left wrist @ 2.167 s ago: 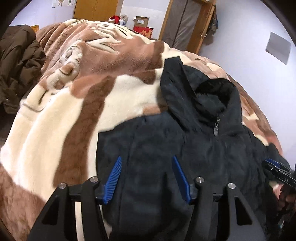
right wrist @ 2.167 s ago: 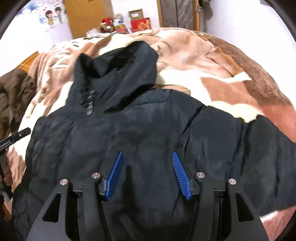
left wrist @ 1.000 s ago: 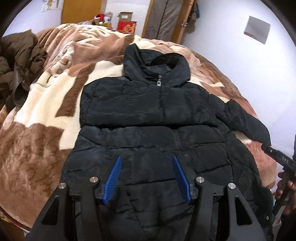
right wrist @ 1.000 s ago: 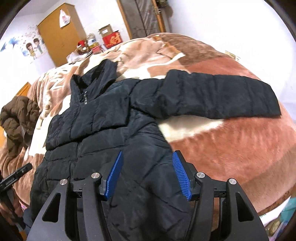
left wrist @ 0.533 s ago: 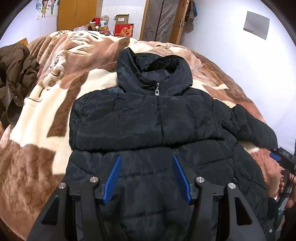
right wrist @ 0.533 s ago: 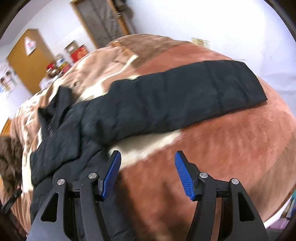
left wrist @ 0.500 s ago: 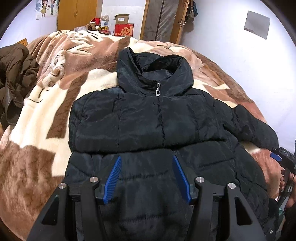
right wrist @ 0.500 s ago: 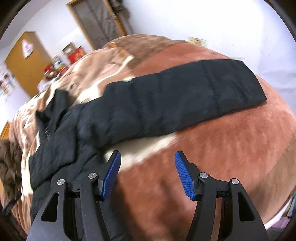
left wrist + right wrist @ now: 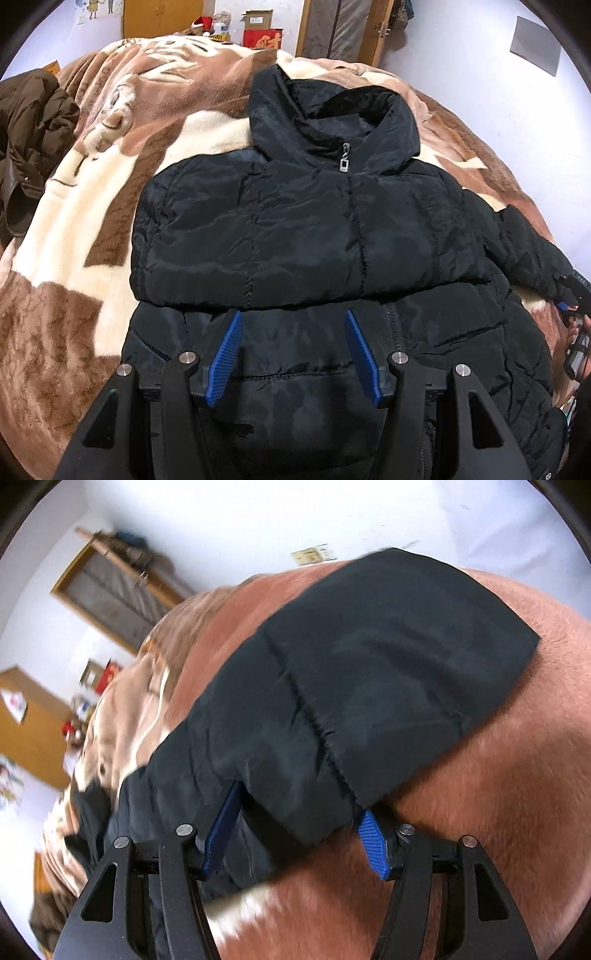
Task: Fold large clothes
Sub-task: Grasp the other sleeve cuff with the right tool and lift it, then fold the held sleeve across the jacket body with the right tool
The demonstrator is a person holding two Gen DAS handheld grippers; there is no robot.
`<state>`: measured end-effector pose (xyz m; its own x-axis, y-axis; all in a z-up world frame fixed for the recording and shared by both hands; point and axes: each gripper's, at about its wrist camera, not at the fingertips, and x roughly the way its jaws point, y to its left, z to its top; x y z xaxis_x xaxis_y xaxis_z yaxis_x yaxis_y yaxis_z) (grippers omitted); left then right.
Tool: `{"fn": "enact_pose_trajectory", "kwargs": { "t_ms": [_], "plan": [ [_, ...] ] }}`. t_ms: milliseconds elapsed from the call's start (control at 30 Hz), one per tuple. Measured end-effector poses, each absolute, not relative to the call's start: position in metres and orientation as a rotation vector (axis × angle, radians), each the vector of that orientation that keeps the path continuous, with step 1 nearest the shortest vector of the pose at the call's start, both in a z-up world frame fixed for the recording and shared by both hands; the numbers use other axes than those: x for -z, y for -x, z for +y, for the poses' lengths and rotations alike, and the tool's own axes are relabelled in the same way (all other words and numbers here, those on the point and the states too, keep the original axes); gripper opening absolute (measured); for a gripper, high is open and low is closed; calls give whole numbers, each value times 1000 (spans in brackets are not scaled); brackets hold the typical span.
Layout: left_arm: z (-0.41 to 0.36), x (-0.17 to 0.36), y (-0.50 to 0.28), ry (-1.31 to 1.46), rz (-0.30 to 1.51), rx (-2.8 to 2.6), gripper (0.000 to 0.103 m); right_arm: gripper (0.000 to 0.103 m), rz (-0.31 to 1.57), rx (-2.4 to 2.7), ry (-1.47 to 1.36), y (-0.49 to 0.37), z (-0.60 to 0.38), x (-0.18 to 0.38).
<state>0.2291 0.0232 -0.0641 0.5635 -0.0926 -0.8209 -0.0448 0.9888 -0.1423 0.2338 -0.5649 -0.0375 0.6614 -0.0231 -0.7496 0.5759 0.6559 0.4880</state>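
Observation:
A black hooded puffer jacket (image 9: 314,236) lies face up on the bed, zipped, with one sleeve folded across its chest. My left gripper (image 9: 293,354) is open and empty, hovering over the jacket's lower front. The jacket's other sleeve (image 9: 369,686) lies stretched out over the bed's edge. My right gripper (image 9: 295,830) is open, its jaws on either side of that sleeve's lower edge, with the fabric reaching between them. The right gripper (image 9: 570,291) also shows at the right edge of the left wrist view, by the sleeve.
The bed is covered by a brown and cream plush blanket (image 9: 110,155). A brown coat (image 9: 29,140) is heaped at the left. A wardrobe (image 9: 162,16), boxes (image 9: 260,31) and a door (image 9: 336,29) stand beyond the bed. A white wall (image 9: 258,524) is close on the right.
My right gripper has swung right and moved in on the outstretched sleeve, which now reaches between its open jaws. My left gripper has edged forward over the jacket front.

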Motion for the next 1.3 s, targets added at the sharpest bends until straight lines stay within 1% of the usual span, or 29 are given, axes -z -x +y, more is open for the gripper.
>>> {"fn": "enact_pose_trajectory", "kwargs": {
  "t_ms": [33, 67, 100, 133, 233, 267, 467, 533, 633, 767, 867, 967, 1067, 1167, 1200, 1233, 1300],
  "plan": [
    [24, 66, -230, 154, 976, 27, 59, 58, 790, 397, -787, -235, -564, 35],
    [24, 66, -230, 156, 978, 26, 59, 52, 788, 405, -772, -236, -563, 31],
    [25, 66, -229, 156, 977, 26, 59, 31, 783, 402, -741, -237, -560, 24],
    [25, 65, -229, 157, 975, 26, 59, 16, 777, 388, -715, -238, -555, 15],
    [28, 62, -226, 163, 966, 26, 59, 13, 742, 338, -649, -239, -537, -22],
    [30, 60, -225, 168, 962, 26, 59, 13, 729, 320, -629, -240, -530, -32],
    [42, 51, -213, 212, 933, 23, 59, 12, 598, 80, -449, -235, -442, -136],
    [47, 48, -208, 227, 922, 20, 59, 12, 580, -9, -397, -237, -404, -158],
    [57, 45, -200, 248, 907, 12, 59, 12, 590, -136, -338, -245, -346, -170],
    [73, 44, -191, 279, 899, -5, 59, 13, 658, -245, -259, -267, -277, -151],
    [87, 45, -185, 296, 895, -27, 59, 13, 743, -314, -219, -278, -227, -114],
    [101, 49, -182, 312, 896, -51, 59, 13, 825, -352, -187, -283, -199, -76],
    [115, 53, -181, 327, 900, -76, 59, 16, 905, -377, -147, -290, -169, -35],
    [123, 57, -182, 341, 902, -94, 59, 33, 1005, -423, -148, -306, -148, 5],
    [125, 58, -183, 345, 903, -98, 59, 44, 1028, -430, -148, -309, -143, 14],
    [126, 58, -183, 348, 904, -100, 59, 52, 1041, -441, -141, -310, -141, 19],
    [127, 57, -184, 349, 903, -99, 59, 55, 1042, -454, -120, -308, -136, 20]
  ]
}}
